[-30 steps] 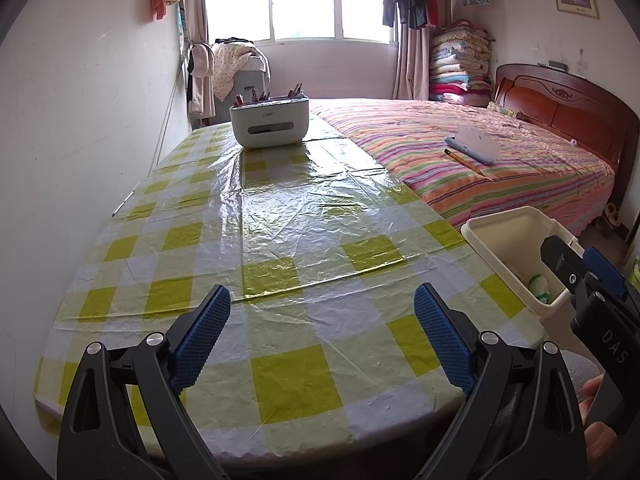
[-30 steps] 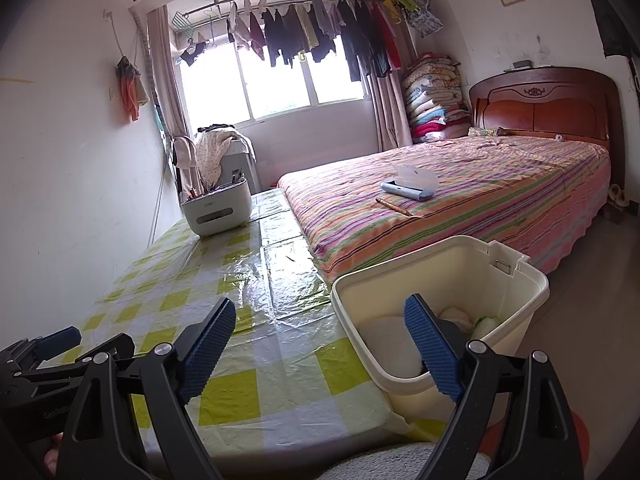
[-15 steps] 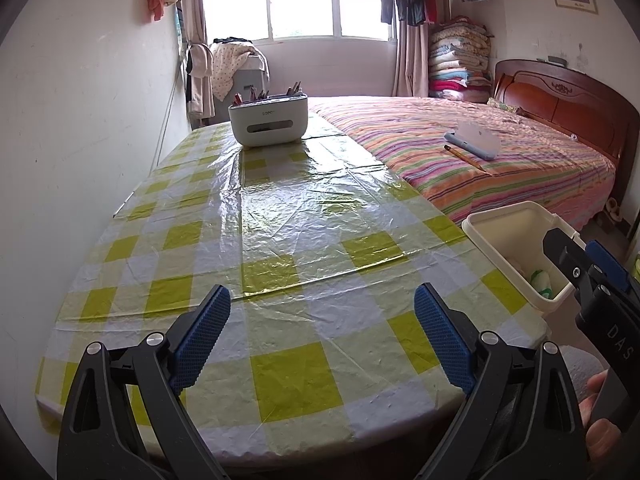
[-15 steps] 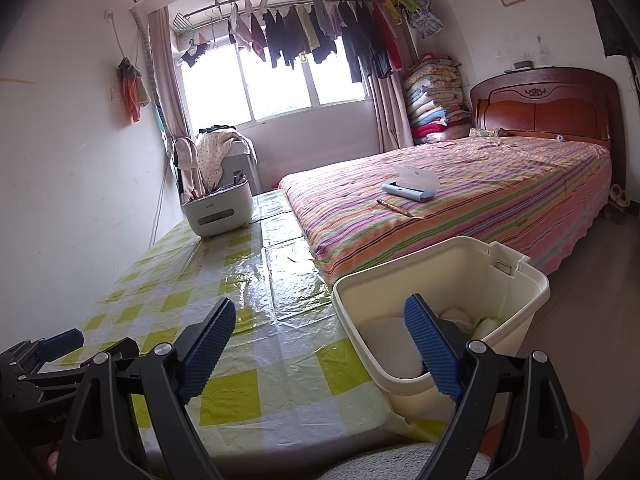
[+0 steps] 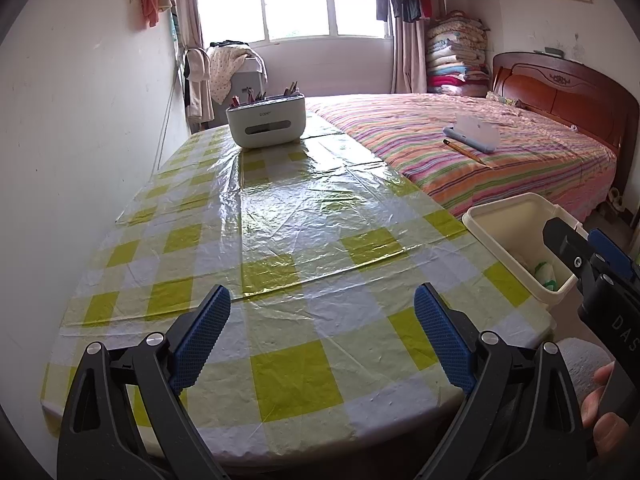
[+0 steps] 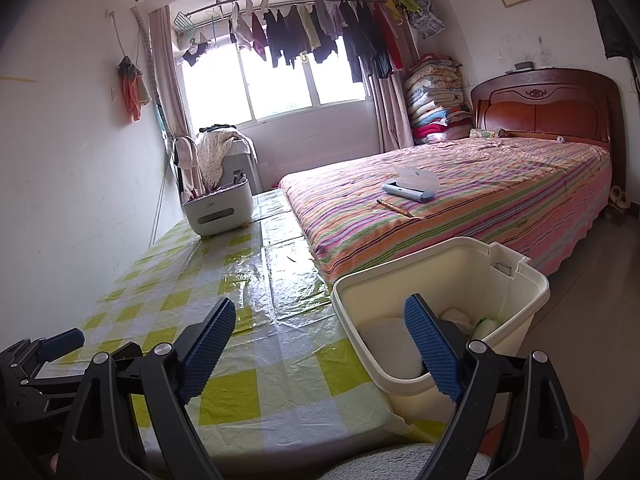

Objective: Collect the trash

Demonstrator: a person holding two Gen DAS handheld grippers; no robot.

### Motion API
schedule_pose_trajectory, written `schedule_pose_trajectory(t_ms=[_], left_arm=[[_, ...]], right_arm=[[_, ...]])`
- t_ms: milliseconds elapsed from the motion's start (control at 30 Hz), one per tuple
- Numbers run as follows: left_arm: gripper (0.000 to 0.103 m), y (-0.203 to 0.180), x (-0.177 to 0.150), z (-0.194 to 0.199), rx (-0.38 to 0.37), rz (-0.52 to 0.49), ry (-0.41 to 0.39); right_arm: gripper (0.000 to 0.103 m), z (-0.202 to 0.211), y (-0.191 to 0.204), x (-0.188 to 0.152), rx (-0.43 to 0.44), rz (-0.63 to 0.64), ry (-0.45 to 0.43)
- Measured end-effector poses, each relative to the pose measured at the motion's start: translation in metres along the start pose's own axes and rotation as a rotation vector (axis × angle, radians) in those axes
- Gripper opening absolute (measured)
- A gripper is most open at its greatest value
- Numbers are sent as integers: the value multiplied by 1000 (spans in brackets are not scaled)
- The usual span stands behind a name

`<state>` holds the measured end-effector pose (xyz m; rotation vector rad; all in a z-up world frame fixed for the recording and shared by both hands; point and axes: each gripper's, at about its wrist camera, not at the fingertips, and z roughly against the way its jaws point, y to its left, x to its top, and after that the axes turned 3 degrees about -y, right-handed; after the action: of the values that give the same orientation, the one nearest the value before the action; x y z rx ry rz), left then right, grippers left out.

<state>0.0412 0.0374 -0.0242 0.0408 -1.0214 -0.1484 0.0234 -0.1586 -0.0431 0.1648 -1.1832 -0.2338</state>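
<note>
Across the last second almost nothing has shifted: the left gripper (image 5: 322, 334) has only drifted a touch, so the far end of the table sits slightly higher in its view, and the right gripper (image 6: 320, 344) has kept its place. That stillness, with no loose scrap visible on the checked tablecloth (image 5: 280, 216), suggests the collecting is finished or pausing. Reading left to right in the left wrist view: the white caddy of pencils (image 5: 266, 125) stands at about 12 o'clock at the table's far end, the striped bed (image 5: 460, 148) runs off toward 1 o'clock with a pencil case (image 5: 472, 136) and a pencil (image 5: 466, 151) on it, and the cream bin (image 5: 516, 240) hangs off the table's edge near 3 o'clock. Both claws are spread wide with nothing between their blue pads. The trash (image 6: 452, 318) lies inside the bin, low at its bottom: pale crumpled pieces and something with green on it, partly hidden behind the right gripper's pad. The bin's long axis runs roughly from the table edge out toward the bed's foot, mouth upward; the axes of the pieces inside cannot be made out.
</note>
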Motion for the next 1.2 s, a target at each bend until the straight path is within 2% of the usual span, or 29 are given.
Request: schedule_pose_trajectory(t_ms=[267, 600, 633, 1200], left_arm=[[92, -4, -1, 0, 10, -26, -2], [92, -9, 1, -1, 77, -104, -7], [95, -9, 1, 0, 79, -110, -8], [96, -12, 0, -1, 67, -137, -1]], right_arm=[[84, 0, 0, 0, 0, 0, 0], [84, 0, 0, 0, 0, -1, -1], [84, 0, 0, 0, 0, -1, 0], [84, -1, 0, -1, 0, 0, -1]])
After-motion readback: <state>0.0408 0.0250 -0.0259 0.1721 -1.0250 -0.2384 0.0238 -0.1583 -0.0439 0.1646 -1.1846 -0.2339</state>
